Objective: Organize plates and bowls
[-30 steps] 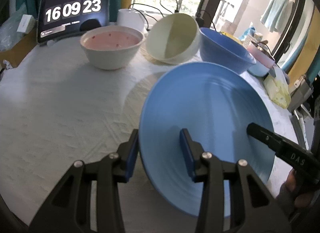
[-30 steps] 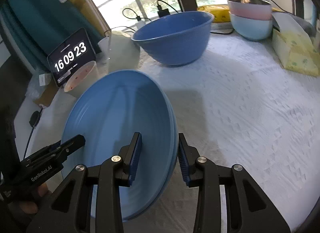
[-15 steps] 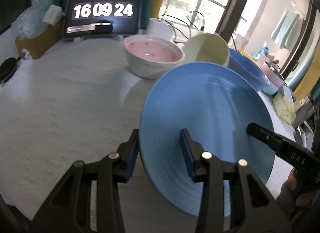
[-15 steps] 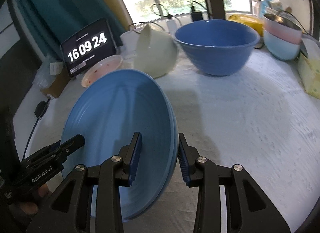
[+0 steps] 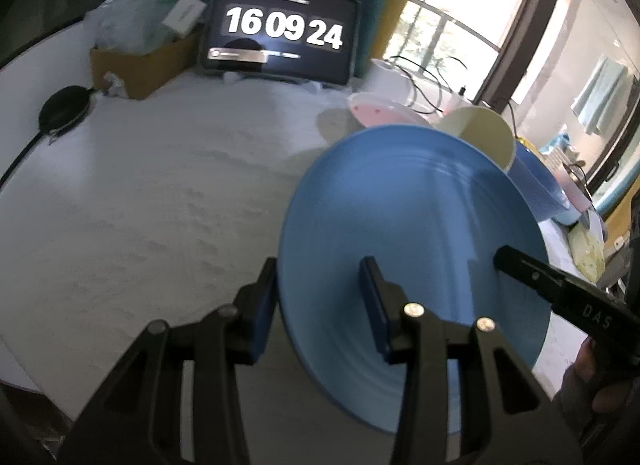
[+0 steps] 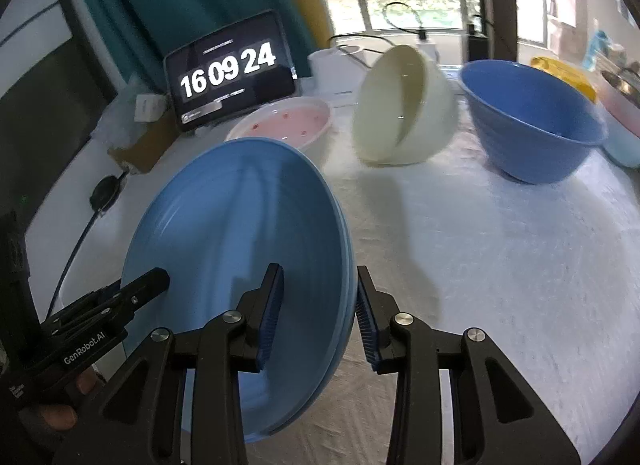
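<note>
Both grippers hold blue plates [image 5: 416, 233] between them above the white table [image 5: 160, 193]. In the right wrist view the plates [image 6: 240, 233] look like two nested ones. My left gripper [image 5: 320, 305] is shut on the left rim. My right gripper [image 6: 318, 311] is shut on the right rim. Behind stand a pink-lined bowl [image 6: 292, 125], a cream bowl [image 6: 404, 105] tipped on its side, and a big blue bowl [image 6: 532, 113].
A tablet clock [image 5: 280, 33] stands at the back of the table, with a cardboard box [image 5: 140, 61] and a black round device [image 5: 64, 109] on a cable to its left. Stacked pink and pale blue bowls [image 6: 624, 117] sit far right.
Both grippers have carried the plates to the left and back from the bowls. The bowls have slid right in the left wrist view. The grips stay unchanged.
</note>
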The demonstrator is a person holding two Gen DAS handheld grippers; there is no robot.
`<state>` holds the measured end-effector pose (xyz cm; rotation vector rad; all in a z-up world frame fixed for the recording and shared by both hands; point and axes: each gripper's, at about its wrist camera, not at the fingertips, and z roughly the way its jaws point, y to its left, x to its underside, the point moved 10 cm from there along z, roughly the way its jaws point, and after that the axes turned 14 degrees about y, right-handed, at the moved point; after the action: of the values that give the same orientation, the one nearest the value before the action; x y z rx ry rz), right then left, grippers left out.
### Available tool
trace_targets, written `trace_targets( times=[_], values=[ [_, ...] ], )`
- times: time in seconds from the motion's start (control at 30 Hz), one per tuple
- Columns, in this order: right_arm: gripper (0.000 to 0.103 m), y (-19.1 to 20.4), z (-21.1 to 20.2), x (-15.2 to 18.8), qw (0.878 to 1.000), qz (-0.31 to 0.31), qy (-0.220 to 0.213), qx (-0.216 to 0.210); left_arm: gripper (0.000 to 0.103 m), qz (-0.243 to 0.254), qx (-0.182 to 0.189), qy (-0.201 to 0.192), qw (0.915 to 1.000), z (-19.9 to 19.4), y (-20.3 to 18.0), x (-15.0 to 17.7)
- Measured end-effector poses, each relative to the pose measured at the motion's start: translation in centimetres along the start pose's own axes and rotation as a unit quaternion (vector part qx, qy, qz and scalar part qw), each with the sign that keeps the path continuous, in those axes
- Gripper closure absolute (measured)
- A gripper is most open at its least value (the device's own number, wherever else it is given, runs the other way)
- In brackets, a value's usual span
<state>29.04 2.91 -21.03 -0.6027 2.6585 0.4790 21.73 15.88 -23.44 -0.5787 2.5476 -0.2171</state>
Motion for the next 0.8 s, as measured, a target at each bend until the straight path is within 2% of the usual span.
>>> trace_targets(
  times=[0.43,0.8],
  values=[
    [0.065,3.5,2.7,-1.1,0.999,-0.031,0.019,-0.010,0.061,-0.029,-0.015,0.001,0.9995,-0.2,3.8,-0.3],
    [0.065,4.3,5.1,-0.9,0.998,-0.036,0.049,-0.019,0.061,-0.044,-0.032,0.019,0.9984,1.0,5.7,0.1]
  ],
)
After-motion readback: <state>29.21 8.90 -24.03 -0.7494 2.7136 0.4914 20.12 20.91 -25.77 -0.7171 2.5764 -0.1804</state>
